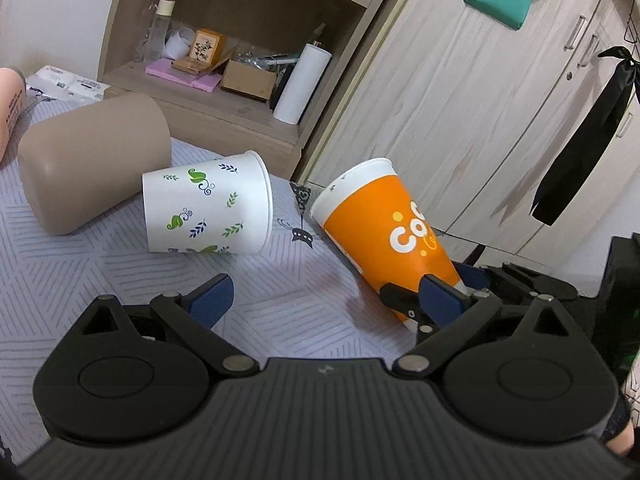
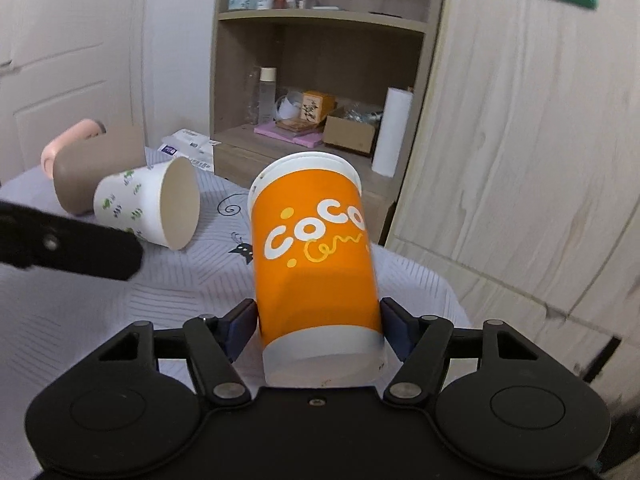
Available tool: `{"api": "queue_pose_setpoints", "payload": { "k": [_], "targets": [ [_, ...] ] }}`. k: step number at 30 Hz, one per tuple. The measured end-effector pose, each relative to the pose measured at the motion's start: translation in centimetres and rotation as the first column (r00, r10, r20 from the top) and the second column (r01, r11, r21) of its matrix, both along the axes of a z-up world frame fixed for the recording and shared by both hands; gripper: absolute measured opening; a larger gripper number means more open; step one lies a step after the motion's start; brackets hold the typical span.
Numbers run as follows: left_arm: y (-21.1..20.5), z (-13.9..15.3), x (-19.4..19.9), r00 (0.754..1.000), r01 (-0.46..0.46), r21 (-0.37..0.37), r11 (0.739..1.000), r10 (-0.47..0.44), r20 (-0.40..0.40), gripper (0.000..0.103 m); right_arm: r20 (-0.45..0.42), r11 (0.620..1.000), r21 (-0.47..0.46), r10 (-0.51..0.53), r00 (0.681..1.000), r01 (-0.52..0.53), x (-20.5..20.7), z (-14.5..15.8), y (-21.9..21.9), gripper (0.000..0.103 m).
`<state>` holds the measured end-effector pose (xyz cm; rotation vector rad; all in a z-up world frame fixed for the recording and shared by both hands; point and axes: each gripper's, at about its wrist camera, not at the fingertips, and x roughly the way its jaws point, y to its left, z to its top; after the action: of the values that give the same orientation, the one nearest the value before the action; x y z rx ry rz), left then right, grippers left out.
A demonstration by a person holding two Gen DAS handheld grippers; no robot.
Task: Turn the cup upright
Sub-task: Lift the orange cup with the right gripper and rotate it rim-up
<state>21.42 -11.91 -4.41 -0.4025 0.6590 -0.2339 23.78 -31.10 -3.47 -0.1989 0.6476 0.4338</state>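
The right tongs (image 2: 318, 330) clamp the orange cup (image 2: 316, 252) tilted, rim up and away; the left tongs (image 1: 324, 300) gape empty. Only the right view shows the white cup's (image 2: 148, 204) mouth.

A pale lilac cloth (image 1: 120, 280) with a striped diamond pattern is covering the worktop. A white leaf-print cup (image 1: 206, 208) is lying on its side on it; a tan cup (image 1: 94, 160) is lying at its ten o'clock, touching it.
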Motion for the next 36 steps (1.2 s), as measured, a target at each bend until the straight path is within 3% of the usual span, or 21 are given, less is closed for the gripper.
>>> {"api": "queue_pose_setpoints", "payload": {
  "k": [7, 13, 29, 33, 36],
  "targets": [
    [0.8, 0.0, -0.5, 1.000, 0.023, -0.037, 0.999, -0.024, -0.020, 0.100, -0.127, 0.987, 0.137, -0.067, 0.990, 0.085, -1.8, 0.6, -0.5, 0.072],
    [1.6, 0.0, -1.1, 0.998, 0.054, -0.075, 0.996, -0.057, -0.031, 0.100, -0.308, 0.943, 0.295, -0.060, 0.949, 0.155, -2.7, 0.2, -0.2, 0.072],
    [4.0, -0.5, -3.7, 0.989, 0.130, -0.157, 0.979, -0.138, -0.045, 0.100, -0.460, 0.898, 0.391, -0.002, 0.888, 0.205, -6.1, -0.3, 1.8, 0.072],
    [5.1, -0.5, -5.2, 0.986, 0.151, -0.126, 0.980, -0.159, -0.051, 0.097, -0.470, 0.886, 0.422, 0.032, 0.882, 0.192, -7.9, -0.1, 2.5, 0.072],
    [6.5, -0.5, -6.2, 0.979, 0.179, -0.173, 0.969, -0.193, -0.071, 0.097, -0.473, 0.879, 0.439, 0.050, 0.880, 0.186, -9.2, -0.1, 3.4, 0.072]
  ]
}}
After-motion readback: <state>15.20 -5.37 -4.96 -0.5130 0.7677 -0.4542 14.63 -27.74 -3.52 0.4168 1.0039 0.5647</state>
